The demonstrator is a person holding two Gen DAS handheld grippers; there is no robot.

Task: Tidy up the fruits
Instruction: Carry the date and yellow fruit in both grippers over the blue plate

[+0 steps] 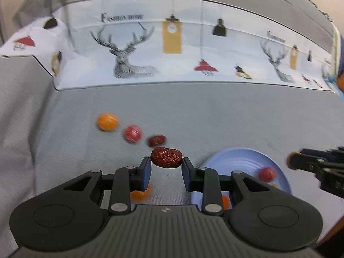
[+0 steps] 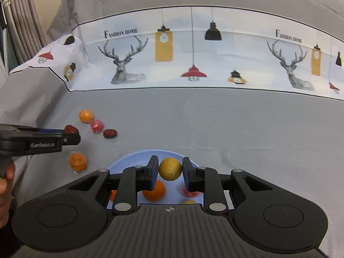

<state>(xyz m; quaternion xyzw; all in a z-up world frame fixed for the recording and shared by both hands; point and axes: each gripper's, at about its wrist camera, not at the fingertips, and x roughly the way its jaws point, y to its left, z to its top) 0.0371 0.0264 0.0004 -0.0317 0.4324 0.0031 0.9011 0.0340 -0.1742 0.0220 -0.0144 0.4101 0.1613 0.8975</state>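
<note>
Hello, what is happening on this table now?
A person is sorting small fruits onto a blue plate with two handheld grippers. The left gripper holds a wrinkled red date above the grey cloth. The right gripper holds a yellow ball-like fruit over the plate, where a few fruits already lie. Several more fruits wait on the cloth, among them an orange one.

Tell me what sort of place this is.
Probably a room in a home. A table under a grey tablecloth, its printed band reading "Fashion Home" with deer and lamps; small fruits lie by a blue plate; a curtain hangs at the far left.
</note>
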